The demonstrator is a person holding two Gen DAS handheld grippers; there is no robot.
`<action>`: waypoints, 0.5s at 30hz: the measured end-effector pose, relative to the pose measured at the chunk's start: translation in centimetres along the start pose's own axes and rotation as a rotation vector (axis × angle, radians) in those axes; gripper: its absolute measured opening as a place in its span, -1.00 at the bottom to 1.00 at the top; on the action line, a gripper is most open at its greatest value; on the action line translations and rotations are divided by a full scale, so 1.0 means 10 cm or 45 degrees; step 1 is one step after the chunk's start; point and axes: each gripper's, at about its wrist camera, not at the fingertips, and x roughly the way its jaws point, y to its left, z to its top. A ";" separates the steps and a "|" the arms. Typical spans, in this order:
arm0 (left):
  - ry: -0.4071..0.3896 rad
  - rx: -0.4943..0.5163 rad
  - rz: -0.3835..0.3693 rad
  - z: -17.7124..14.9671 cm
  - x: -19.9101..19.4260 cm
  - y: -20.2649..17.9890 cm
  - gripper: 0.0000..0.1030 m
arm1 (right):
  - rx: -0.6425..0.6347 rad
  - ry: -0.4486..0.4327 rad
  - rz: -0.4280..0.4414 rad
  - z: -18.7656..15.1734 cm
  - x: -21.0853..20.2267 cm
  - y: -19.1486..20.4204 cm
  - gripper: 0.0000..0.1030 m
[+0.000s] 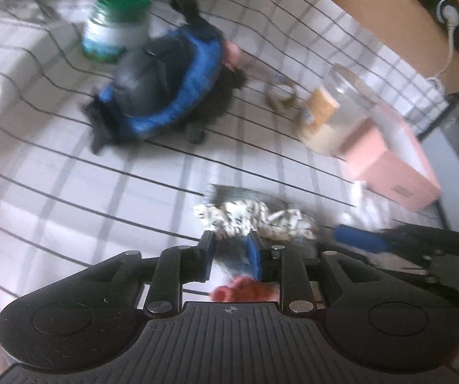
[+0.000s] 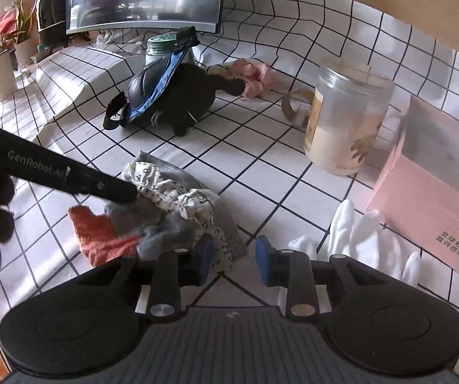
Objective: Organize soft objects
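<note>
Several limp cloths heaped on checked bench: letter-print white fabric, grey sock, orange-red rag. Light, floppy; pinch bunched fold. Left claw pinching grey cloth; right claw spread, empty, beside white glove.

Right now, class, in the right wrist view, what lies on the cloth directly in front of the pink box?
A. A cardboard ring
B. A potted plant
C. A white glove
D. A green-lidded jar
C: the white glove lies spread on the checked cloth against the near side of the pink box, while the other three things sit further back.
</note>
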 end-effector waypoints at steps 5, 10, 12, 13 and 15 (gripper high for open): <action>0.085 0.033 -0.180 -0.01 0.06 -0.14 -0.39 | -0.007 -0.015 0.015 -0.03 0.00 -0.02 -0.43; 0.124 0.146 -0.136 -0.02 0.15 -0.35 -0.33 | -0.031 -0.022 0.009 -0.03 -0.01 0.01 -0.42; 0.119 0.210 -0.087 -0.01 0.16 -0.44 -0.33 | -0.034 -0.014 0.010 -0.03 -0.05 -0.02 -0.42; 0.115 0.242 -0.058 -0.01 0.16 -0.48 -0.34 | -0.016 -0.021 0.009 -0.03 -0.09 -0.06 -0.42; 0.109 0.300 -0.004 -0.02 0.18 -0.55 -0.34 | 0.031 -0.039 -0.005 -0.03 -0.19 -0.17 -0.31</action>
